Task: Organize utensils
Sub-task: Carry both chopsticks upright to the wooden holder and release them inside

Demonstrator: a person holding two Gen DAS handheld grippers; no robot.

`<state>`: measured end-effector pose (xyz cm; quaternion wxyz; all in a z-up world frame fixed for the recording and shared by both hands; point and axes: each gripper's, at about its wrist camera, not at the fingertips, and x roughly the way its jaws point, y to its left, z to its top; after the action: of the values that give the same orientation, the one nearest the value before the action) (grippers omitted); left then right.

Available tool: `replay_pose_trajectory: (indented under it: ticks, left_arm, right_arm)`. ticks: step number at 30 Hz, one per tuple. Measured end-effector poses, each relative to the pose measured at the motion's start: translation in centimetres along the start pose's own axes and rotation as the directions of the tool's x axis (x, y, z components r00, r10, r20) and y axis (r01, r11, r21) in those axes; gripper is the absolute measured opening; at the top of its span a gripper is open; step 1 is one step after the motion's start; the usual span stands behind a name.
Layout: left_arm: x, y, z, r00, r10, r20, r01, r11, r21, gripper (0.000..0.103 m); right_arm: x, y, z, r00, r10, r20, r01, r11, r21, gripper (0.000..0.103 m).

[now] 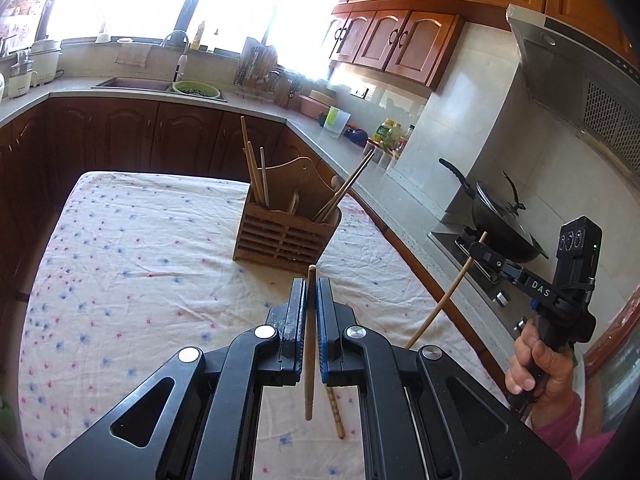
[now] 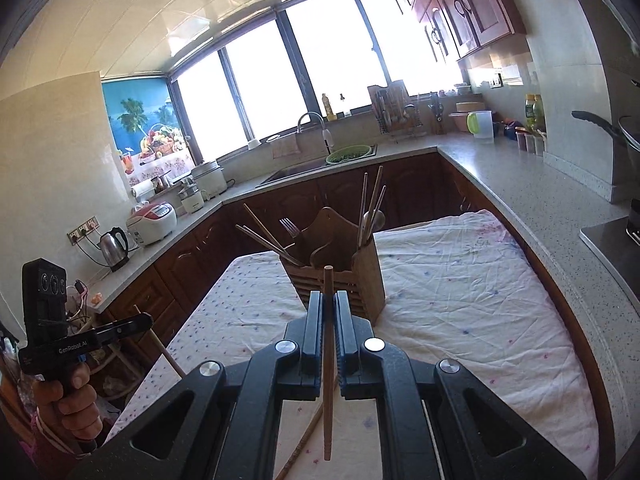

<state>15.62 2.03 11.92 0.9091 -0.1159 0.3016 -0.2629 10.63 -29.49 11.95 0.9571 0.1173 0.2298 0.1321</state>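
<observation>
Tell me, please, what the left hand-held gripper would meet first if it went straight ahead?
Probably the wooden holder: it stands on the table directly beyond the left hand-held gripper and its chopstick, though the depth between them is unclear.

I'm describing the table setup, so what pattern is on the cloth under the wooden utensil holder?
White cloth scattered with small blue and pink flowers, clearest in the left wrist view.

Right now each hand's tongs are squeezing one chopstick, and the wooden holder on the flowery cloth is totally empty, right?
Not quite. The wooden holder isn't empty: the right wrist view shows chopsticks, a fork and a spoon standing in it. The rest is right: the left tongs and the right tongs each squeeze one chopstick, and the holder stands on the flowery cloth.
</observation>
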Motion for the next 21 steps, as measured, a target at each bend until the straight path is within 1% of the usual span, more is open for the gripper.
replay_pose_trajectory:
  ticks: [6,11,15,18,21]
  left_arm:
    - [-0.1,0.2,1.8,0.999,0.01,0.048,-0.01,1.0,0.0,0.004]
    - [-0.4,-0.1,5.5,0.992,0.025,0.125,-0.027,1.0,0.016,0.004]
    - [-0.5,-0.6,9.3,0.978,0.028,0.205,-0.036,0.999,0.035,0.004]
    - [-0.1,-0.9,12.6,0.965,0.03,0.262,-0.044,0.998,0.048,0.004]
    - [0.9,-0.8,15.7,0.95,0.047,0.309,-0.063,0.997,0.041,0.004]
  right_arm:
    - [1.2,0.0,0.7,1.0,-0.007,0.015,0.007,1.0,0.002,0.005]
    - [2.2,0.1,2.6,0.998,-0.017,0.052,0.017,1.0,0.0,0.005]
    - [3.2,0.5,5.3,0.994,-0.03,0.102,0.032,0.999,-0.012,0.005]
    - [4.1,0.6,7.7,0.988,-0.036,0.147,0.038,0.999,-0.009,0.005]
    - [5.2,0.9,10.2,0.981,-0.052,0.189,0.057,0.998,-0.023,0.005]
